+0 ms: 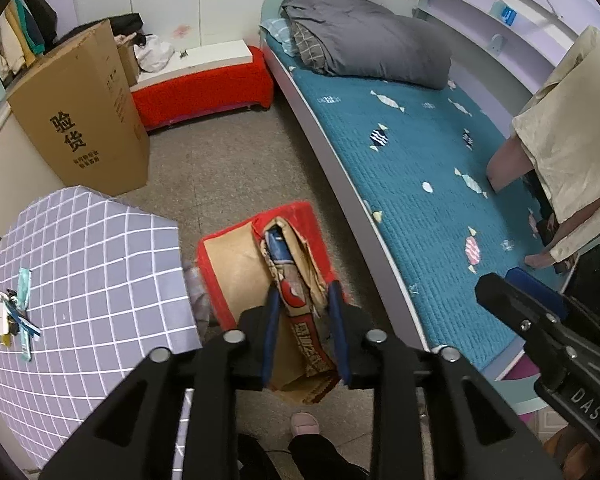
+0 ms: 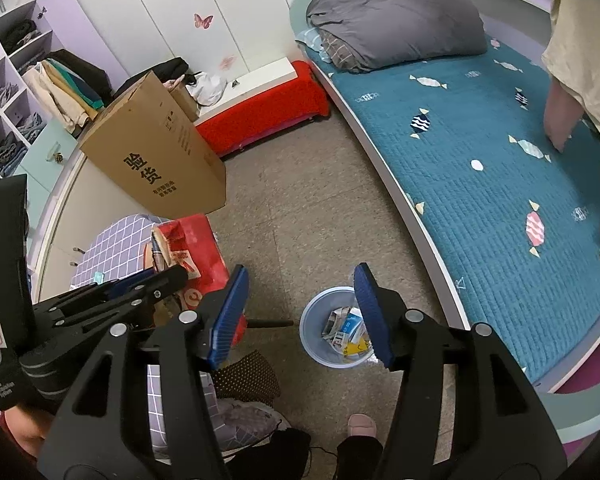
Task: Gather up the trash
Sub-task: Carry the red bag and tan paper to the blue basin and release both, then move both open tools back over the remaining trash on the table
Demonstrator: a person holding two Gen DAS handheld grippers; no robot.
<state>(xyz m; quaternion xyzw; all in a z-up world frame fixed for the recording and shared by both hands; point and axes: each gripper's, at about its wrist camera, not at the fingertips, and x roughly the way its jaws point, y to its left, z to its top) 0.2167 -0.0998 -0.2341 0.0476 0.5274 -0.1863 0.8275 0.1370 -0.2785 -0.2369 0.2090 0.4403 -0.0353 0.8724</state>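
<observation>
My left gripper (image 1: 303, 292) is shut on a crumpled brown and red snack wrapper (image 1: 296, 304), which stands upright between the blue pads (image 1: 271, 320). Below the wrapper is a red stool (image 1: 300, 214) with cardboard on its seat. The right wrist view shows that gripper (image 2: 172, 276) at the left, with the wrapper (image 2: 168, 250) at its tips. My right gripper (image 2: 300, 276) is open with nothing between its fingers. It hangs over a light blue bin (image 2: 312, 320) on the floor that holds paper and packaging scraps. The right gripper (image 1: 500, 280) also shows at the right of the left wrist view.
A round table with a purple checked cloth (image 1: 80, 260) carries small items (image 1: 8, 316). A tall cardboard box (image 1: 84, 112) and a red bench (image 1: 204, 88) stand further back. A teal bed (image 1: 420, 160) runs along the right, where a person (image 1: 560, 140) sits. A slippered foot (image 1: 304, 424) is below me.
</observation>
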